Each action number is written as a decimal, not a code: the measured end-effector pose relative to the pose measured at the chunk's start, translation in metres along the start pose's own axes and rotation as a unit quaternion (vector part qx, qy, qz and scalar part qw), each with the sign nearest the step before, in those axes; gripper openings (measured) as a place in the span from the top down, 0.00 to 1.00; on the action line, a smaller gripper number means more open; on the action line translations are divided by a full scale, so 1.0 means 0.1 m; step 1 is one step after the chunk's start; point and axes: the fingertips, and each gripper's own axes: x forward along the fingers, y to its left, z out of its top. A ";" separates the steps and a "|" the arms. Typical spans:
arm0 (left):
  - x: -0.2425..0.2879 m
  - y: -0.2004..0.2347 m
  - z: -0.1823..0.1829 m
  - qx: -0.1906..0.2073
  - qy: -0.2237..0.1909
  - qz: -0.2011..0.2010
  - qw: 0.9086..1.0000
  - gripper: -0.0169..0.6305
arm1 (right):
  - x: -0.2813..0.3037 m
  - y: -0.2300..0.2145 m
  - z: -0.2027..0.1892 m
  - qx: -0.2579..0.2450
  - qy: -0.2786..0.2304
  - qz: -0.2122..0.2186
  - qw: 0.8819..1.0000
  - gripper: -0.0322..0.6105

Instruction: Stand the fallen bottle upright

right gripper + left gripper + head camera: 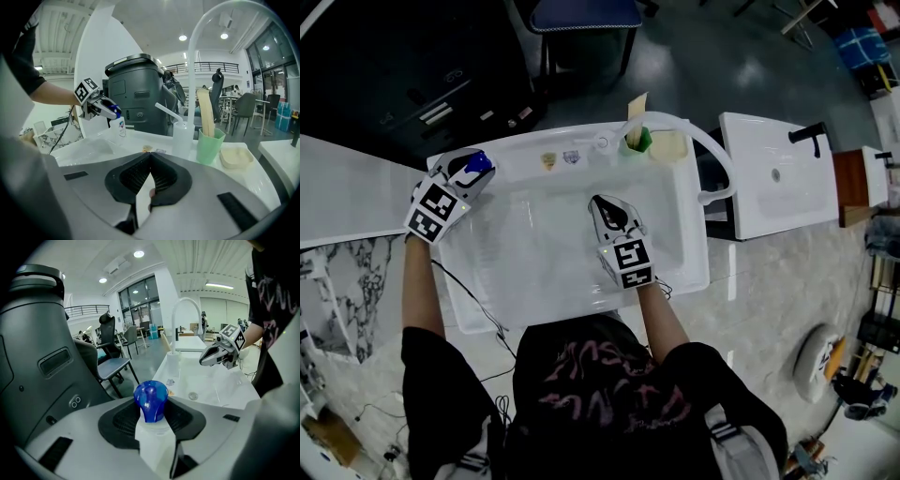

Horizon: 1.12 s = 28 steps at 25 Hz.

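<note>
Bottle [121, 126] with a blue cap [151, 399] stands upright on the far left corner of the white sink [581, 314], on its rim. The left tongs [469, 171] reach over it from the left, jaws slightly apart with the cap between them and the pads just beside it. The right tongs [607, 208] hover over the basin, well apart from the bottle, jaws closed on nothing. On the far rim, right of centre, a green cup [637, 141] stands beside the curved white faucet [712, 155].
</note>
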 end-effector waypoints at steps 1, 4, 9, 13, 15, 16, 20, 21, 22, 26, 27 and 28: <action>-0.01 0.01 0.00 -0.001 -0.001 0.003 1.000 0.71 | -0.01 0.00 0.00 0.000 0.001 0.000 1.000 0.93; -0.03 0.05 0.00 -0.005 -0.009 0.011 1.000 0.66 | -0.03 0.01 0.02 -0.001 -0.002 0.002 1.000 0.93; -0.12 0.03 0.01 -0.022 -0.015 0.021 0.999 0.61 | -0.05 0.03 0.06 -0.002 -0.009 0.005 1.000 0.93; -0.26 -0.01 -0.03 -0.040 -0.022 0.046 0.998 0.60 | -0.12 0.07 0.10 -0.008 -0.014 0.008 1.000 0.93; -0.36 -0.03 -0.05 -0.053 -0.027 0.063 0.996 0.60 | -0.16 0.10 0.12 -0.009 -0.019 0.011 1.000 0.93; -0.42 -0.05 -0.06 -0.061 -0.031 0.073 0.995 0.60 | -0.19 0.12 0.14 -0.008 -0.023 0.013 1.000 0.93; -0.67 -0.13 -0.09 -0.122 -0.065 0.121 0.983 0.60 | -0.29 0.17 0.22 -0.012 -0.036 0.018 0.999 0.93; -0.72 -0.16 -0.09 -0.139 -0.077 0.134 0.978 0.60 | -0.31 0.19 0.24 -0.014 -0.039 0.019 0.999 0.93; -0.78 -0.20 -0.08 -0.152 -0.088 0.146 0.973 0.60 | -0.33 0.20 0.27 -0.017 -0.041 0.020 0.999 0.93; -0.95 -0.39 -0.02 -0.185 -0.122 0.187 0.957 0.69 | -0.44 0.27 0.38 -0.028 -0.056 0.027 0.998 0.93; -0.99 -0.46 0.02 -0.188 -0.127 0.193 0.954 0.69 | -0.48 0.28 0.40 -0.031 -0.060 0.029 0.997 0.93; -1.02 -0.52 0.05 -0.189 -0.132 0.199 0.952 0.70 | -0.51 0.30 0.43 -0.034 -0.064 0.032 0.997 0.93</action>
